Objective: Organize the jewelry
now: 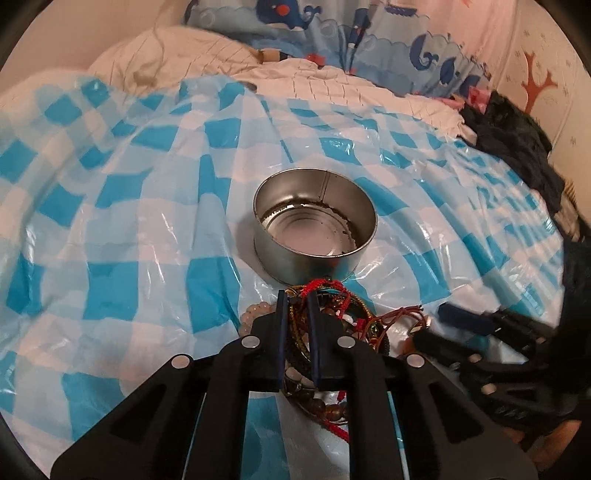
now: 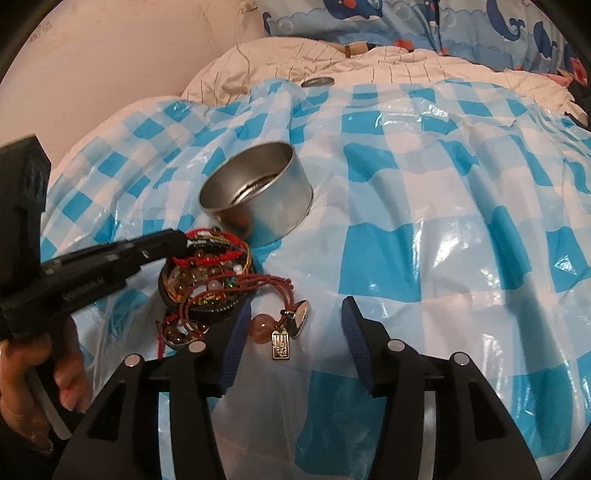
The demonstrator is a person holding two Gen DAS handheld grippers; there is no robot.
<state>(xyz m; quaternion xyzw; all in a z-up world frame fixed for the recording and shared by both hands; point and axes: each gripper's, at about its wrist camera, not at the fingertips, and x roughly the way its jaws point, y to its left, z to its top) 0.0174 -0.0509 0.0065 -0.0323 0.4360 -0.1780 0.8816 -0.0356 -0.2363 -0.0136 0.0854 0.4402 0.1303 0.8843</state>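
Observation:
An empty round metal tin [image 1: 315, 225] stands on the blue-and-white checked plastic sheet; it also shows in the right wrist view [image 2: 258, 192]. A tangled pile of bracelets [image 1: 332, 321] lies just in front of it, with red cords and brown beads [image 2: 207, 280]. My left gripper [image 1: 296, 302] is shut on a bracelet from the pile, seen from the side in the right wrist view [image 2: 181, 240]. A pink bead with a gold tag and silver charm [image 2: 280, 328] lies between the fingers of my open right gripper [image 2: 295, 314].
The checked sheet [image 2: 424, 192] covers a bed with a white striped quilt [image 1: 184, 59] and a whale-print pillow [image 1: 332, 26] behind. Dark clothing [image 1: 513, 140] is heaped at the right. A small grey disc [image 2: 317, 82] lies at the sheet's far edge.

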